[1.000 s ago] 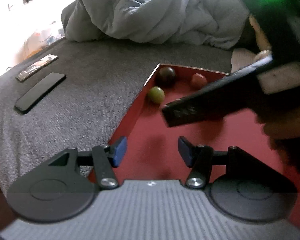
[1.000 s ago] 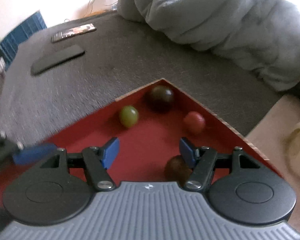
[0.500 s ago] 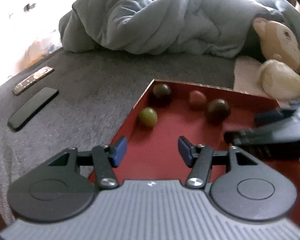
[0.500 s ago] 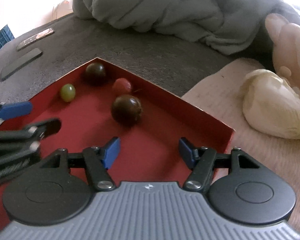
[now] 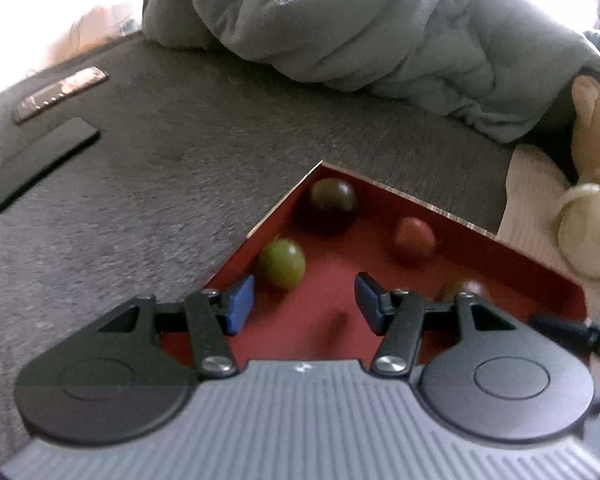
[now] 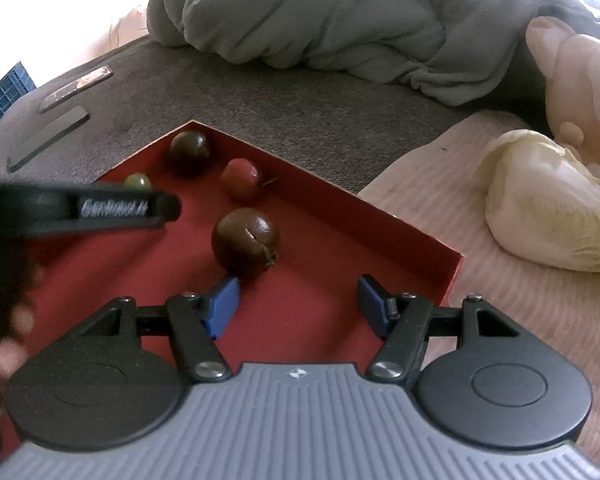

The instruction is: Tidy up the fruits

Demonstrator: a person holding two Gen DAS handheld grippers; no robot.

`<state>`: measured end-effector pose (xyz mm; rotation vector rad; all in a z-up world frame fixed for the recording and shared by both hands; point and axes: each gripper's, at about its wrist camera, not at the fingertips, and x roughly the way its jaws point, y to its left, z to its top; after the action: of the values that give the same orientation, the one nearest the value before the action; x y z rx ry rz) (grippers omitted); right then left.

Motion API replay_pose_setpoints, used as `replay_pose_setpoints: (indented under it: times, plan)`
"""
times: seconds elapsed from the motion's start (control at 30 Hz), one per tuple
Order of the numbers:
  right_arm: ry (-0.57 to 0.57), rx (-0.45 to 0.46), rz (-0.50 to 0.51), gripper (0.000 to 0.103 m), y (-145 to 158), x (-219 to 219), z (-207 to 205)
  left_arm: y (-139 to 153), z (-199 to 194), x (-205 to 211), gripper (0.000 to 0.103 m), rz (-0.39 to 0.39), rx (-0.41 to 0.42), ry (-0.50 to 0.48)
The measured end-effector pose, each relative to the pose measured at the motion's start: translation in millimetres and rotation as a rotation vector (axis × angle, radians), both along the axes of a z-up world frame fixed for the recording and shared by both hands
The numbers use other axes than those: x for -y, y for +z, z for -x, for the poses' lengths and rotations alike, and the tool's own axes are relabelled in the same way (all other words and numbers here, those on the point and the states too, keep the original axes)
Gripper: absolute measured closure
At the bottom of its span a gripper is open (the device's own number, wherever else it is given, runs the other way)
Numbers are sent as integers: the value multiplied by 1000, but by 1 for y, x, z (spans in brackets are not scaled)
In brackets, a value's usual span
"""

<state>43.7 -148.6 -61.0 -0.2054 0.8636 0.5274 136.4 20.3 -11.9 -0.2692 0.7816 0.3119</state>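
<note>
A shallow red tray [image 5: 380, 190] [image 6: 380, 208] lies on a grey blanket. In its far corner sit a dark fruit [image 5: 334, 198] [image 6: 189, 151], a small green fruit [image 5: 282, 263] [image 6: 138, 181] and a red fruit [image 5: 414, 238] [image 6: 241, 176]. A larger brown fruit [image 6: 245, 242] lies nearer the middle. My left gripper [image 5: 304, 305] is open over the tray, just short of the green fruit, with nothing between its fingers. My right gripper [image 6: 297, 306] is open above the tray floor, its left pad [image 6: 222, 306] close below the brown fruit. The left gripper's body crosses the right wrist view at the left.
A crumpled grey duvet [image 5: 360, 28] lies behind the tray. Two flat dark devices [image 5: 40, 162] [image 5: 60, 92] rest on the blanket at the left. A pale cabbage [image 6: 548, 216] and a plush toy [image 6: 580, 76] lie on a pink cloth [image 6: 440, 192] to the right.
The left gripper has moved toward the tray's far corner, so the green fruit now sits close before its fingers. The right gripper swung right, away from the corner, and has since held still.
</note>
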Motion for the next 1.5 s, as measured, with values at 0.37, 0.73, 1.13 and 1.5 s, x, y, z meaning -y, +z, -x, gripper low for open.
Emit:
replay_pose_setpoints:
  times: [0.37, 0.73, 1.13, 1.5]
  plan:
    - [0, 4, -3, 33, 2, 0, -1, -4, -24, -24, 73, 96, 24, -31]
    - [27, 6, -12, 32, 9, -13, 1, 3, 0, -40, 75, 158, 46, -63]
    - [43, 8, 44, 44, 1, -45, -13, 15, 43, -29, 75, 77, 58, -136]
    - [-3, -49, 40, 60, 10, -31, -3, 14, 66, -17, 75, 15, 64, -200]
